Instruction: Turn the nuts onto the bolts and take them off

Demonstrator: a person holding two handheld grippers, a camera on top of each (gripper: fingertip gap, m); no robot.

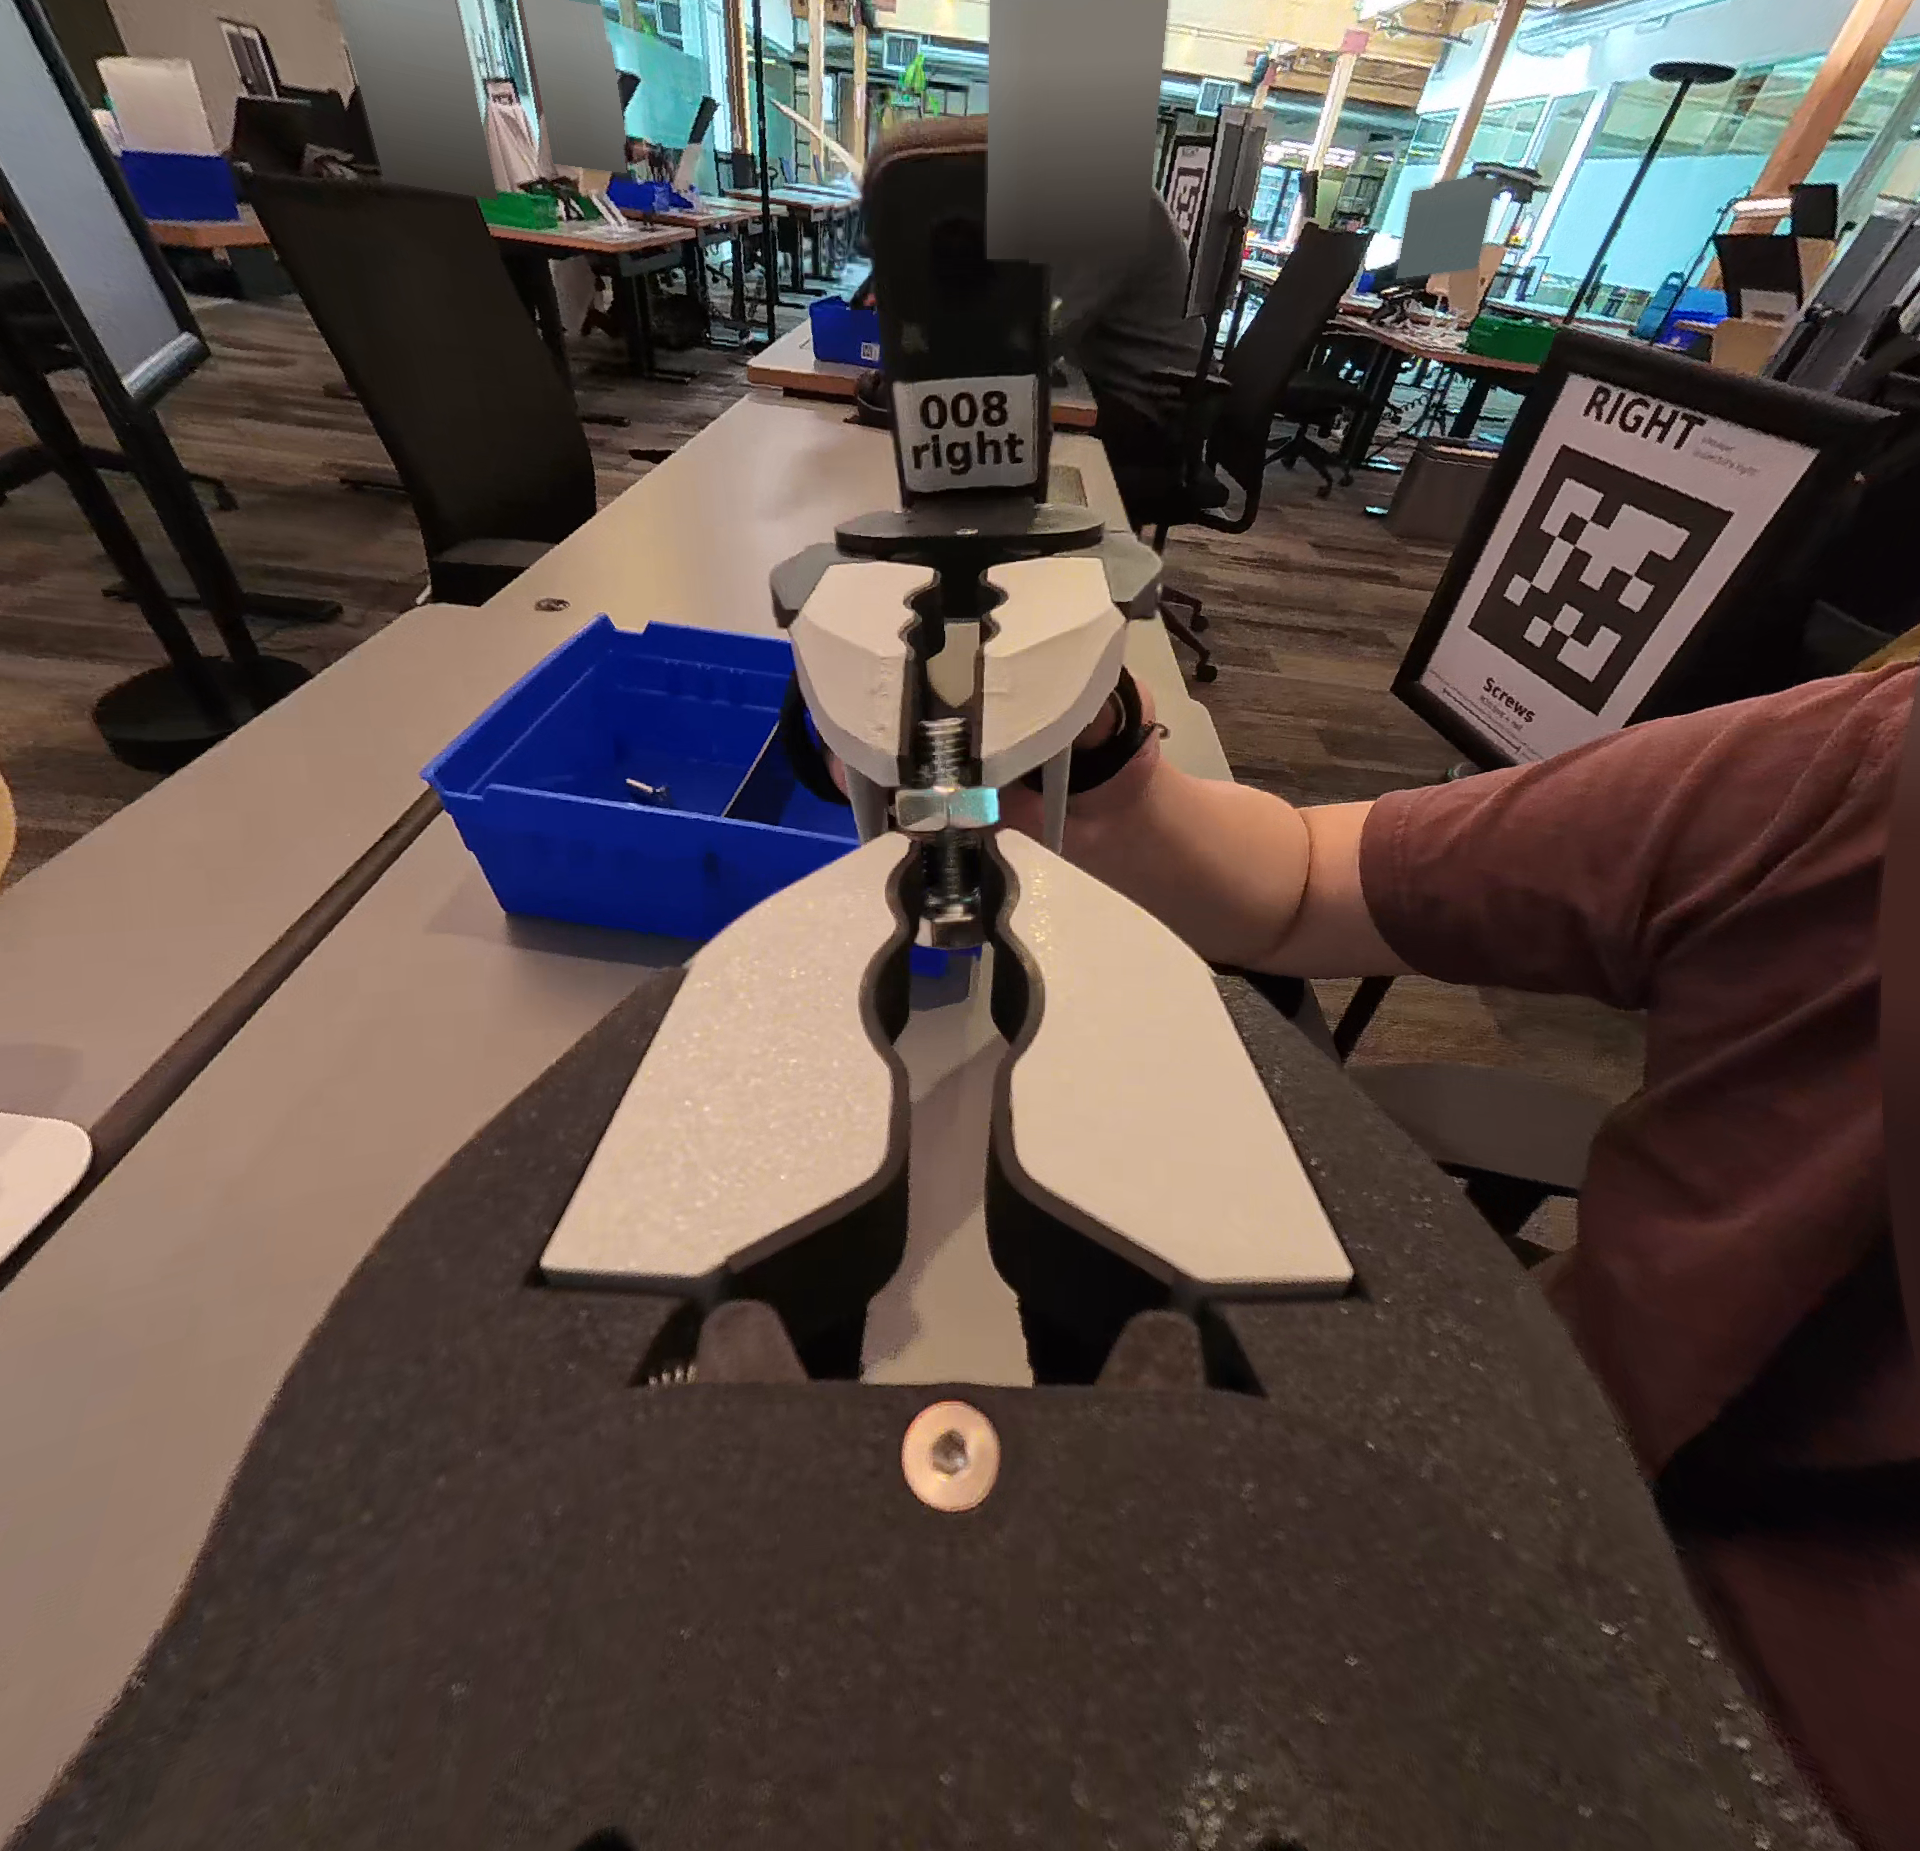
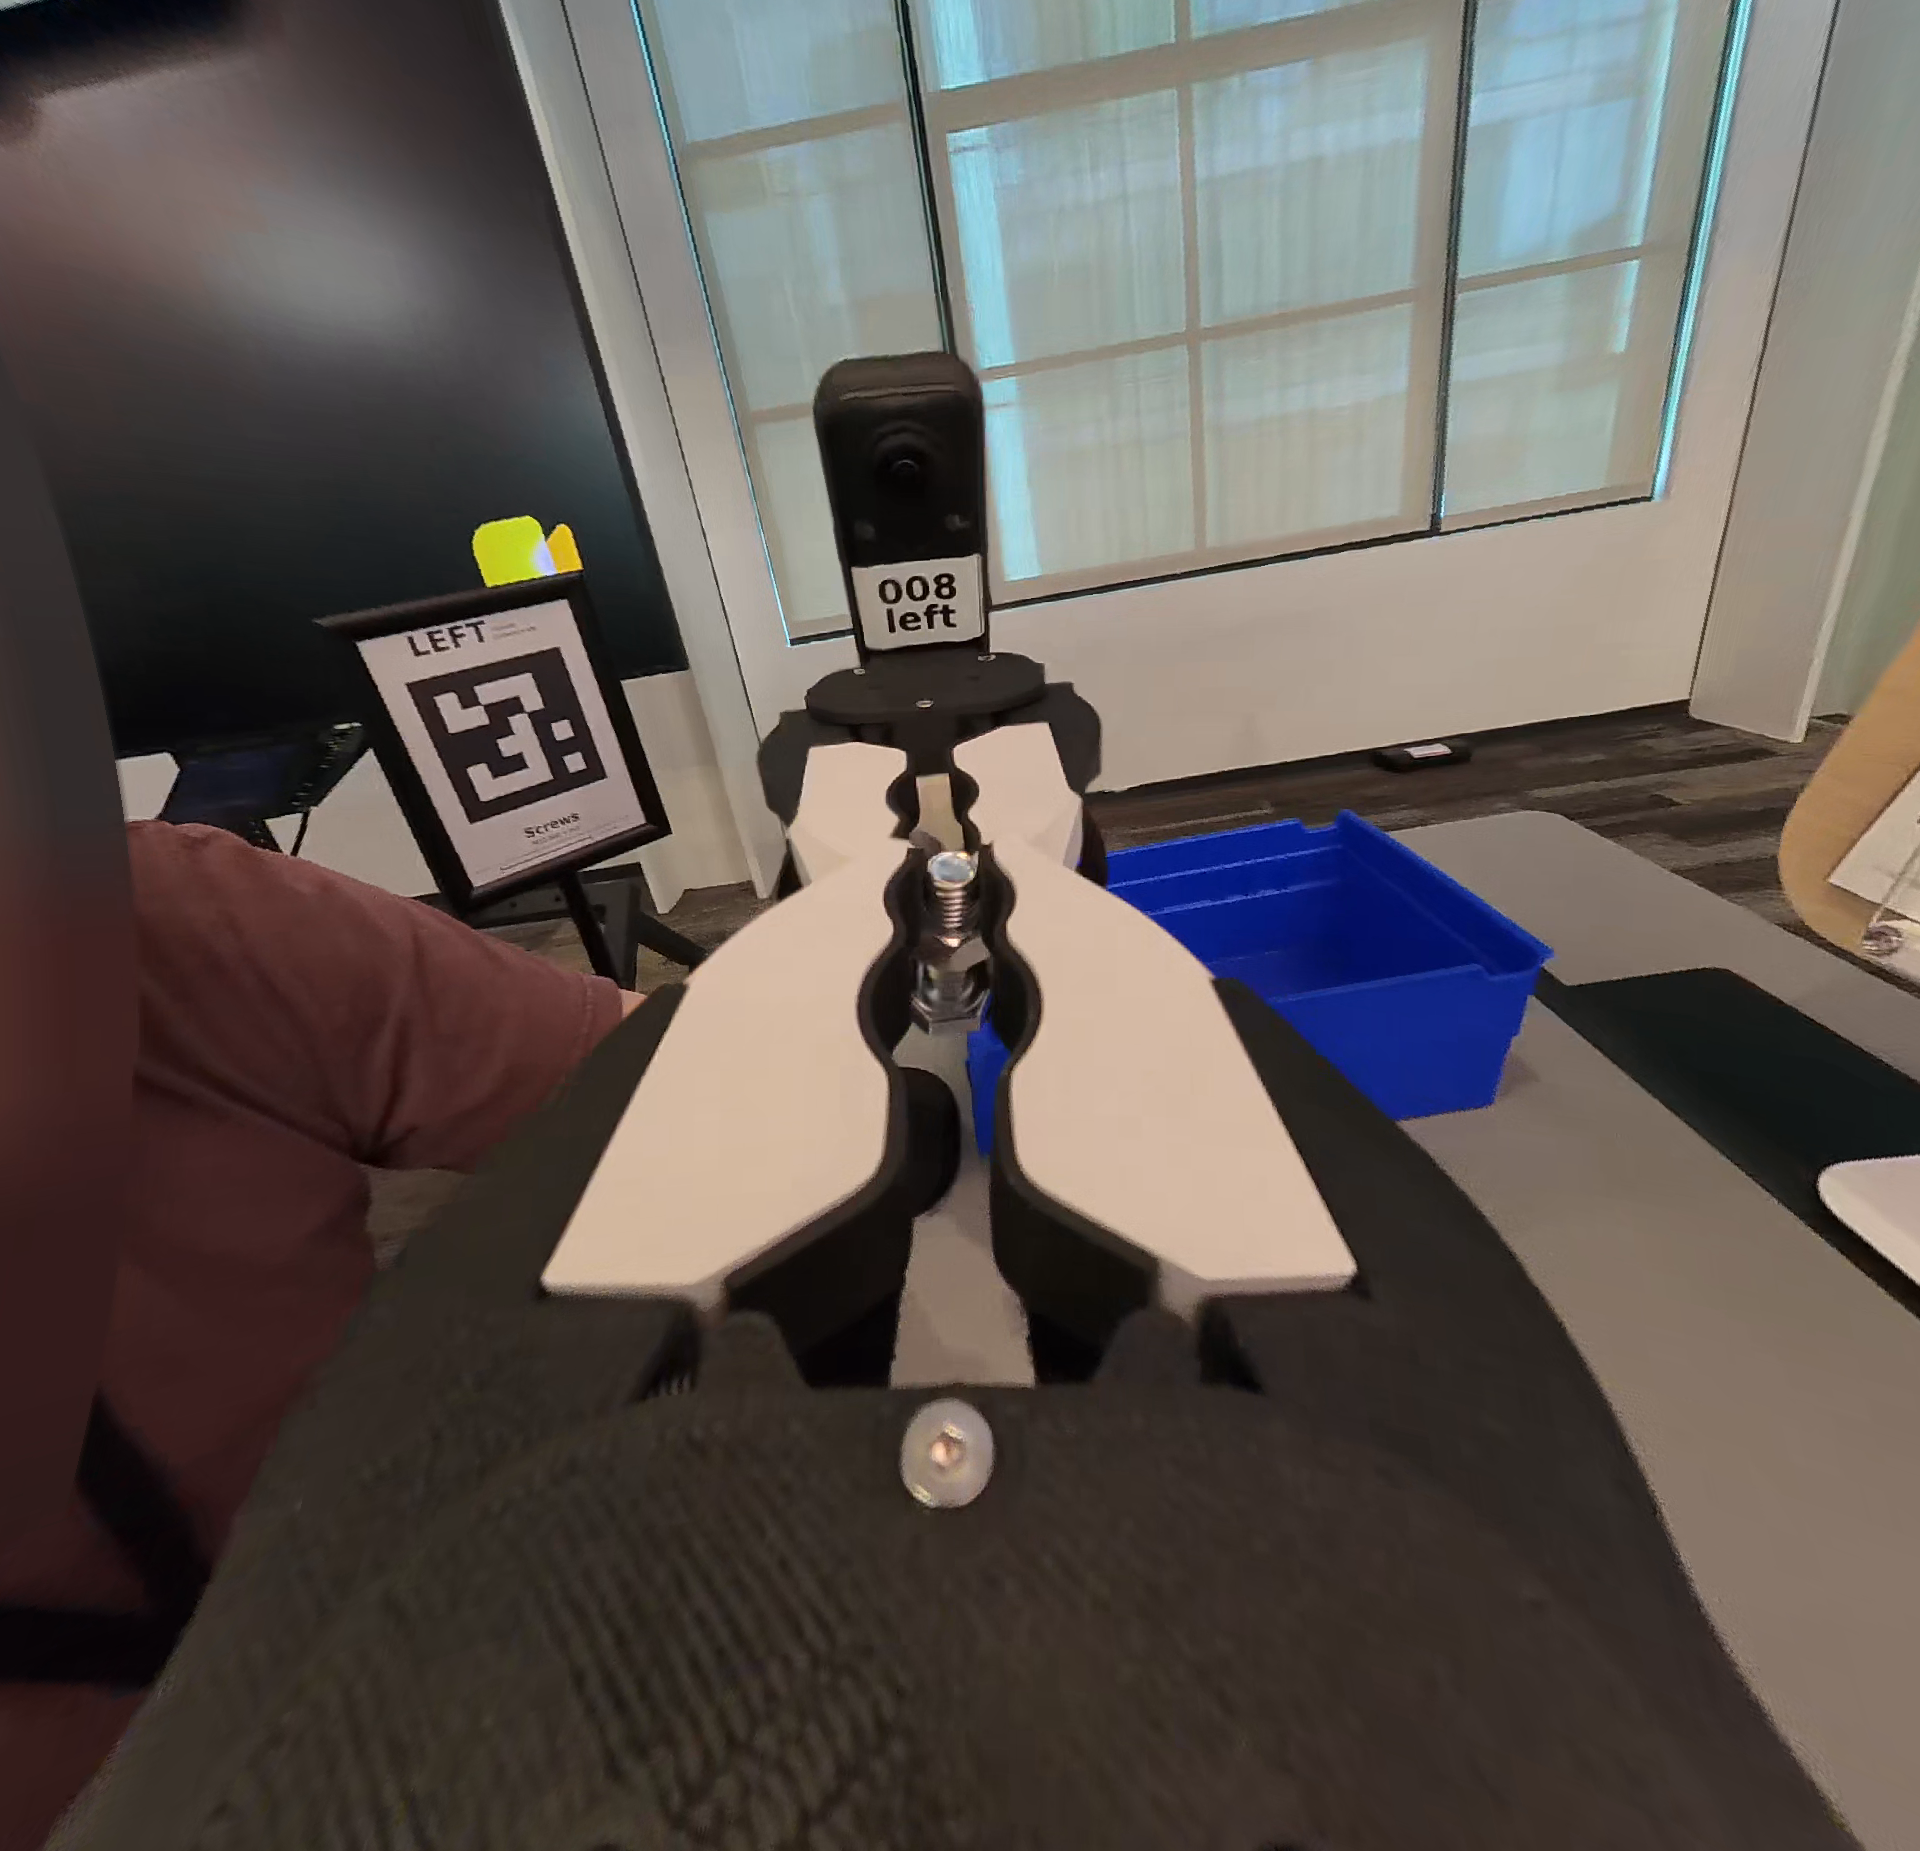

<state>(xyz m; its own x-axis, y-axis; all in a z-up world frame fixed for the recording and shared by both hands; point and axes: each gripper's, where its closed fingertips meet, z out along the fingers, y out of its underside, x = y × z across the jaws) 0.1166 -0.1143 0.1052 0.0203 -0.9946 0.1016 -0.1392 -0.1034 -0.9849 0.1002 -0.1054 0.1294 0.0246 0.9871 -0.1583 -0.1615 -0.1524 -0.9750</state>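
Note:
A silver bolt stands roughly upright between my two grippers, which face each other tip to tip above the grey table. Its hex head is at the bottom and a hex nut sits partway up the thread. My left gripper is shut on the bolt just below the nut. My right gripper meets it from the far side. In the right wrist view, my right gripper is closed around the nut, with the thread's end above and the head below. The left gripper is just beyond.
A blue divided bin sits on the table just behind the grippers, with a small screw inside; it also shows in the right wrist view. A person's forearm and maroon sleeve reach in from the right. Framed marker signs stand beside the table. The grippers are tip to tip, or close to it.

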